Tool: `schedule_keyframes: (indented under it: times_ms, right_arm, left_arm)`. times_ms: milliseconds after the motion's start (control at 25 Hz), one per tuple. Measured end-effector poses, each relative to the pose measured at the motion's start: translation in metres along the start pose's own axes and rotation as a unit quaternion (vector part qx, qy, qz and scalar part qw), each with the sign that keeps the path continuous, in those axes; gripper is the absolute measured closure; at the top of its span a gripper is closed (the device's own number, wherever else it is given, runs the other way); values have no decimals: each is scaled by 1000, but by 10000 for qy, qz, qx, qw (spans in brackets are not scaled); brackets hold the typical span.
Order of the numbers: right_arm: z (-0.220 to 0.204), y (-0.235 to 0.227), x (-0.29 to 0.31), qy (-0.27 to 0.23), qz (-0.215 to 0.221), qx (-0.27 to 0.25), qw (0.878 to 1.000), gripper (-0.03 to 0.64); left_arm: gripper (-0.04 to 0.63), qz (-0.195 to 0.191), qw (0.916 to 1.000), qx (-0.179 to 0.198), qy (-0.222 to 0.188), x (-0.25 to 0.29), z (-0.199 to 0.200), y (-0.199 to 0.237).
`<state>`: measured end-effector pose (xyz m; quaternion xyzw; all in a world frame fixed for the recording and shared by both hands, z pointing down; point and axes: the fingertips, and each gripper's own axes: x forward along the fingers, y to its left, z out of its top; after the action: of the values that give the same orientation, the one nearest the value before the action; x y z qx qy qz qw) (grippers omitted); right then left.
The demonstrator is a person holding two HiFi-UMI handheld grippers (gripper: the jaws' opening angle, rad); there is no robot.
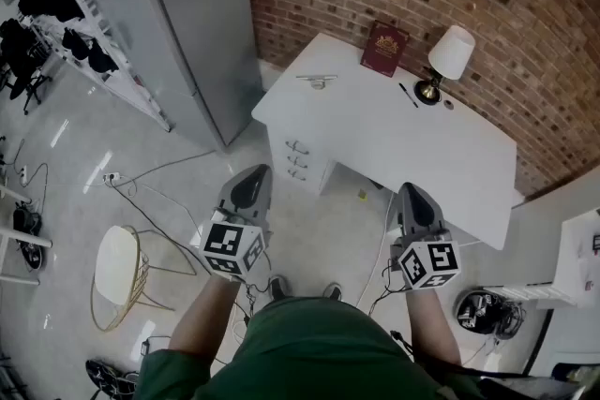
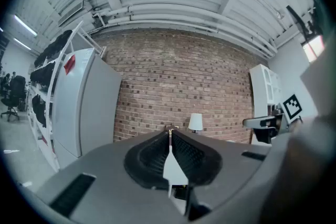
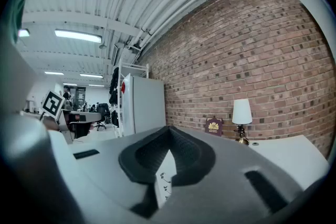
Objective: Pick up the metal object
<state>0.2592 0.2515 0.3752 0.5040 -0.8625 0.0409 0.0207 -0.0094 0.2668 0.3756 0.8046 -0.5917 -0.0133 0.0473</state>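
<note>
A small metal object (image 1: 318, 81) lies on the far left part of the white desk (image 1: 394, 140), well ahead of both grippers. My left gripper (image 1: 250, 188) is held low near the person's body, over the floor, with its jaws pressed together and nothing between them. My right gripper (image 1: 413, 202) hangs level with it, in front of the desk's near edge, jaws also together and empty. In the left gripper view the closed jaws (image 2: 169, 136) point at the brick wall. In the right gripper view the closed jaws (image 3: 168, 135) point along the wall; the metal object is not visible there.
On the desk stand a dark red book (image 1: 384, 49), a white-shaded lamp (image 1: 448, 58) and a pen (image 1: 408, 95). A grey refrigerator (image 1: 187, 14) stands left of the desk. A wire-frame chair (image 1: 119, 272) and cables (image 1: 141, 183) are on the floor at left.
</note>
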Motion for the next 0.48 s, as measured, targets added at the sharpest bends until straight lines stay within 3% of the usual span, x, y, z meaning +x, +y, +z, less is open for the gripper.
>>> schedule_keyframes:
  times_ms: [280,480]
  right_arm:
    - [0,26,15,0,-156,-23,9999,615]
    - [-6,46,30,52,-193,238,9995,614]
  left_arm:
    - [580,-192,9998,-11,54,-5,-2,30]
    - [580,-299,9995,-75,113,-12,-8,58]
